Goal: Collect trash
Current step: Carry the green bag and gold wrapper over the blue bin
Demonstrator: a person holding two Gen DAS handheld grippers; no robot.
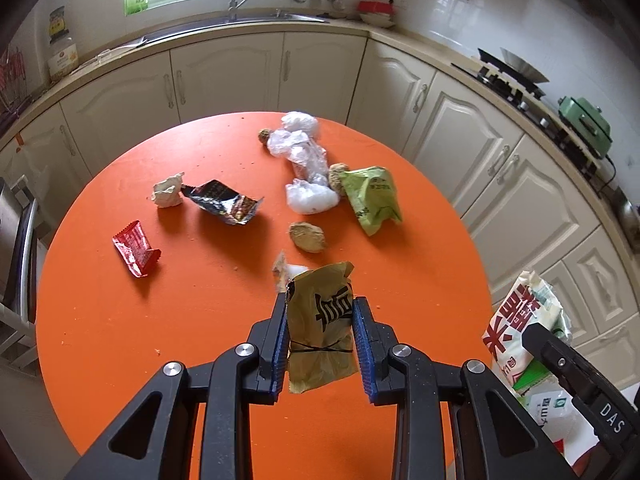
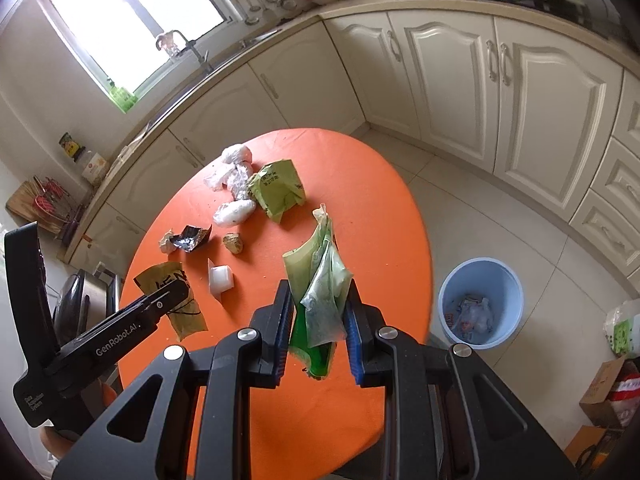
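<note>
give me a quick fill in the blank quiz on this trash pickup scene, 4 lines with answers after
1. The left gripper is shut on a ____-coloured wrapper printed with black characters.
2. The right gripper holds a crumpled ____ packet.
3. The round table has a bright ____ top.
4. The blue bin stands on the tiled ____, beside the table.

Missing words: yellow; green; orange; floor
</note>
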